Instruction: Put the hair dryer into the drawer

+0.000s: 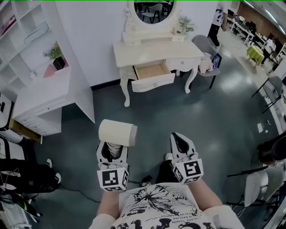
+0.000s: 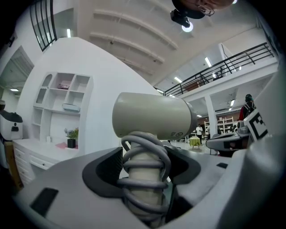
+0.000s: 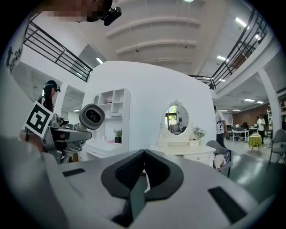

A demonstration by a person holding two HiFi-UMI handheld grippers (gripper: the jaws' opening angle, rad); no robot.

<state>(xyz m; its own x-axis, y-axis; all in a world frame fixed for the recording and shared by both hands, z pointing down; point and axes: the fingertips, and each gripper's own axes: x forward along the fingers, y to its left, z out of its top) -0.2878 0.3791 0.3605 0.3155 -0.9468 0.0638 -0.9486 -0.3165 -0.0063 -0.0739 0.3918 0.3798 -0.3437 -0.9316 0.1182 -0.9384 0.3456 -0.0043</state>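
A cream hair dryer [image 1: 117, 132] [image 2: 154, 116] stands upright in my left gripper [image 1: 112, 152] [image 2: 143, 167], whose jaws are shut on its handle with the grey cord wound round it. The barrel lies across above the jaws. The dryer [image 3: 91, 116] also shows at the left of the right gripper view. My right gripper [image 1: 181, 144] [image 3: 143, 172] is shut and holds nothing. Ahead, a cream dressing table [image 1: 158, 53] [image 3: 185, 151] has its drawer [image 1: 153, 76] pulled open, apparently empty; both grippers are well short of it.
A round mirror [image 1: 154, 11] tops the dressing table, with a plant [image 1: 183, 24] beside it. A grey chair [image 1: 208, 53] with cloth stands to its right. White shelving and a desk [image 1: 40, 96] fill the left. Black chairs [image 1: 268, 152] stand at the right.
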